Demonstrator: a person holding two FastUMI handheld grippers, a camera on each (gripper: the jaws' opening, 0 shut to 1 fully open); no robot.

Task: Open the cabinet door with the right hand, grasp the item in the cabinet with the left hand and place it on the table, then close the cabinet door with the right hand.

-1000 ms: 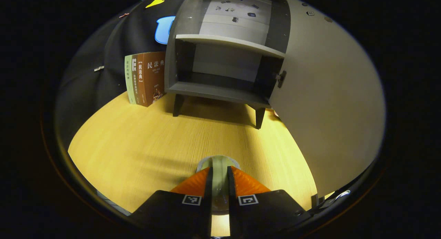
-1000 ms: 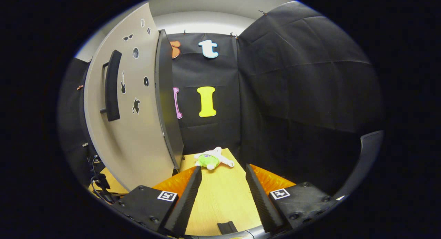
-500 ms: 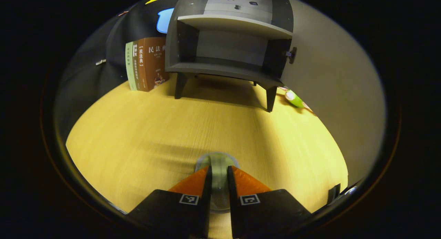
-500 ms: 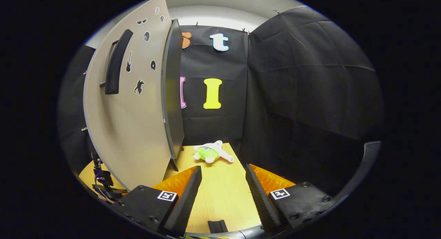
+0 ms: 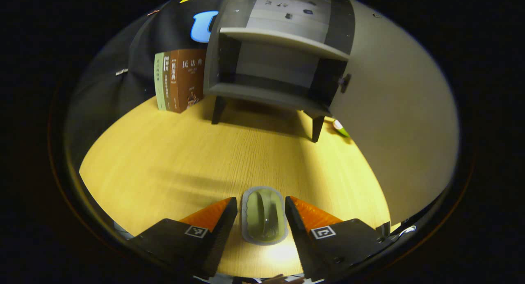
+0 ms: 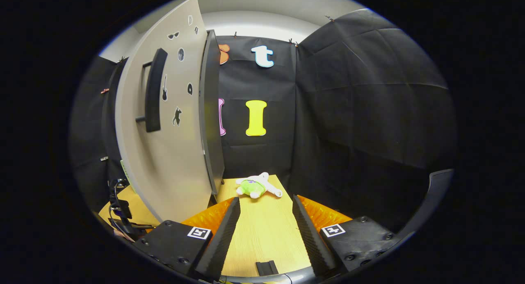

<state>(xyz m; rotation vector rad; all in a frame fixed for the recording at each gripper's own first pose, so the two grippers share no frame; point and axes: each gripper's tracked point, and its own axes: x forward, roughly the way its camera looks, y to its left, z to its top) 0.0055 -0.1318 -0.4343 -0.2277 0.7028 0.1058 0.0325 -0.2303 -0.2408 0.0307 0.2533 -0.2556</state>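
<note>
Item (image 5: 264, 215) down on the table low in frame between the spread left gripper (image 5: 261, 218), right gripper (image 6: 262, 230) spread too, door (image 6: 170, 124) yet to shut.

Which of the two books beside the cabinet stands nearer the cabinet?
The brown book: it stands right against the cabinet's left side, while the pale green book is on its far side.

The left gripper (image 5: 261, 213) hung low, angled downward, with its jaws spread apart and both fingers clear of anything between them. The right gripper (image 6: 262, 213) was held level, also parted, its two fingers (image 6: 223, 230) splayed wide with nothing in the gap and nothing touching either inner face.
</note>
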